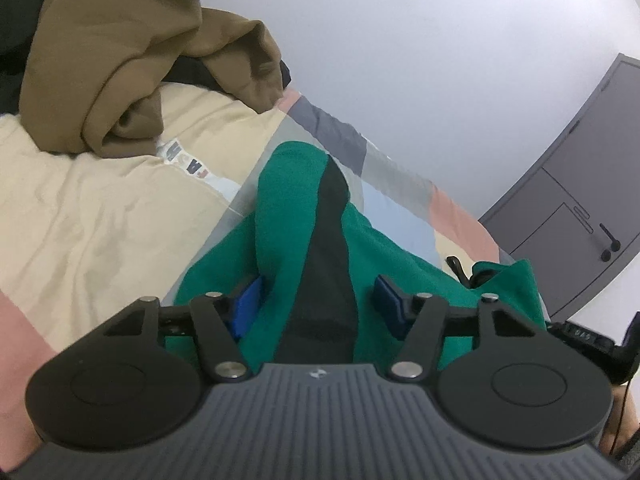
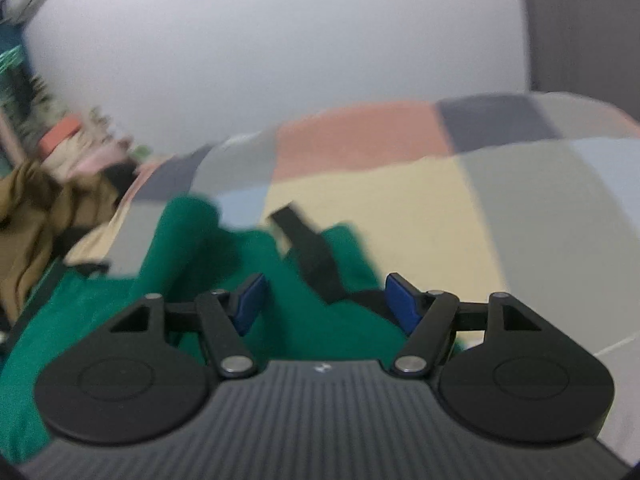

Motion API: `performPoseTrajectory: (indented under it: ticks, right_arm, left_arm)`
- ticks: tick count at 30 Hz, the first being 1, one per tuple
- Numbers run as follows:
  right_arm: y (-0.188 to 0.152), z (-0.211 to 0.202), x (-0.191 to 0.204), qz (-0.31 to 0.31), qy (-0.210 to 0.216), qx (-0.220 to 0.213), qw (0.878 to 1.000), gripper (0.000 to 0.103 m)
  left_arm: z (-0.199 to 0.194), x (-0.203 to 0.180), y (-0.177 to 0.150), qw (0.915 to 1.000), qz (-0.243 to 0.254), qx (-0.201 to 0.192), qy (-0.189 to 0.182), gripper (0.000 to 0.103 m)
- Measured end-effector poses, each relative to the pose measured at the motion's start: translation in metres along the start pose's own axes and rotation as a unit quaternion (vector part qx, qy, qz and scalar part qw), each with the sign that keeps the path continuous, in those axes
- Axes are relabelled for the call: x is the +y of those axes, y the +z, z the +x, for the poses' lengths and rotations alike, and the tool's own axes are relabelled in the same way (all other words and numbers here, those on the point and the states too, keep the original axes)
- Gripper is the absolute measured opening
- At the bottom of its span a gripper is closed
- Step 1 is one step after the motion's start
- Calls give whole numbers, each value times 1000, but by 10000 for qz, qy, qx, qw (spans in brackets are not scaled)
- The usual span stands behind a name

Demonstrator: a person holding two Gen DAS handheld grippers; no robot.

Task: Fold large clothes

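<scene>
The bed [image 1: 100,208], under its patchwork cover, carries a heap of brown clothing [image 1: 120,60] and nearer, the green garment [image 1: 288,216] with its dark stripe. Left tongs [image 1: 316,304] stand spread astride a green ridge, right tongs [image 2: 324,300] spread over it too, pinching nothing. Best move, I'd say: bite one clean edge each, then lift evenly.

A home bedroom: a bed under a patchwork quilt [image 1: 404,200], a grey door [image 1: 592,184], cluttered shelves [image 2: 60,136].
</scene>
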State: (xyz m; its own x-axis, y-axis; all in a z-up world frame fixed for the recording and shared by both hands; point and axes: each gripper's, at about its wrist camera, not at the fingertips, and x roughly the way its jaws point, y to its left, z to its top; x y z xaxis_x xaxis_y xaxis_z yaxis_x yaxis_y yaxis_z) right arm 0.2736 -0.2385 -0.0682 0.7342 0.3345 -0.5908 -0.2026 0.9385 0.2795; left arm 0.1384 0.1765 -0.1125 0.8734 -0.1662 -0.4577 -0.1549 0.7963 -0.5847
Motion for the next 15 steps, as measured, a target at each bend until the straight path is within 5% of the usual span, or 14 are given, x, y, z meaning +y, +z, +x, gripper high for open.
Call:
performPoseTrajectory:
  ticks: [4, 6, 10, 15]
  right_arm:
    - [-6, 15, 25, -860, -17, 101, 9962, 57]
    - [-7, 13, 35, -1077, -73, 86, 9941, 13]
    - [-3, -7, 32, -936, -358, -434, 9940, 6]
    - [10, -36, 5, -461, -768, -989, 9911, 5]
  left_arm:
    - [0, -7, 2, 9998, 207, -40, -2, 38]
    - [-4, -8, 2, 9997, 209, -139, 6, 31]
    - [-17, -8, 7, 9988, 175, -453, 63, 16]
    - [-29, 1, 17, 9965, -44, -829, 106, 13]
